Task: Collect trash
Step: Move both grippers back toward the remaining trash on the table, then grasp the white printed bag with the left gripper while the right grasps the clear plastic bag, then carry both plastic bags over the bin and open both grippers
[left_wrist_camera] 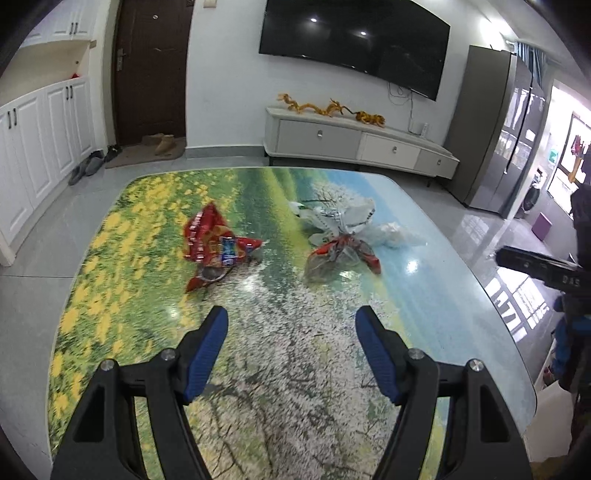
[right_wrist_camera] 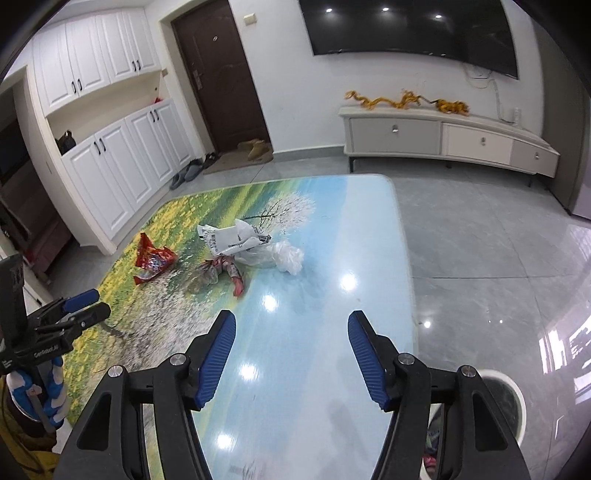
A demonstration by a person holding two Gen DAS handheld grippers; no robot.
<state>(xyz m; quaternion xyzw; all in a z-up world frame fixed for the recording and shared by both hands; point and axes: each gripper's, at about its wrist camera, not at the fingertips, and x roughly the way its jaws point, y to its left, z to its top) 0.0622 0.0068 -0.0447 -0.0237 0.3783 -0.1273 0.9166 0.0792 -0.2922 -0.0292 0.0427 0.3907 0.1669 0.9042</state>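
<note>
Trash lies on a table (left_wrist_camera: pixel 122 236) with a printed landscape top. A red snack wrapper (left_wrist_camera: pixel 212 247) lies left of centre; it also shows in the right wrist view (right_wrist_camera: pixel 151 260). A clear and red wrapper (left_wrist_camera: pixel 341 256) lies to its right, with a white printed bag (left_wrist_camera: pixel 340 216) and a crumpled clear bag (left_wrist_camera: pixel 397 234) behind it. The right wrist view shows them as well (right_wrist_camera: pixel 218 271), (right_wrist_camera: pixel 231 240), (right_wrist_camera: pixel 284 256). My left gripper (left_wrist_camera: pixel 291 323) is open and empty, short of the trash. My right gripper (right_wrist_camera: pixel 291 326) is open and empty over the table's right side.
A white round bin (right_wrist_camera: pixel 506 402) stands on the floor by the table's right edge. A TV cabinet (left_wrist_camera: pixel 354 142), a wall TV (left_wrist_camera: pixel 354 35), a dark door (left_wrist_camera: pixel 151 70), white cupboards (left_wrist_camera: pixel 37 147) and a grey fridge (left_wrist_camera: pixel 495 133) surround the table.
</note>
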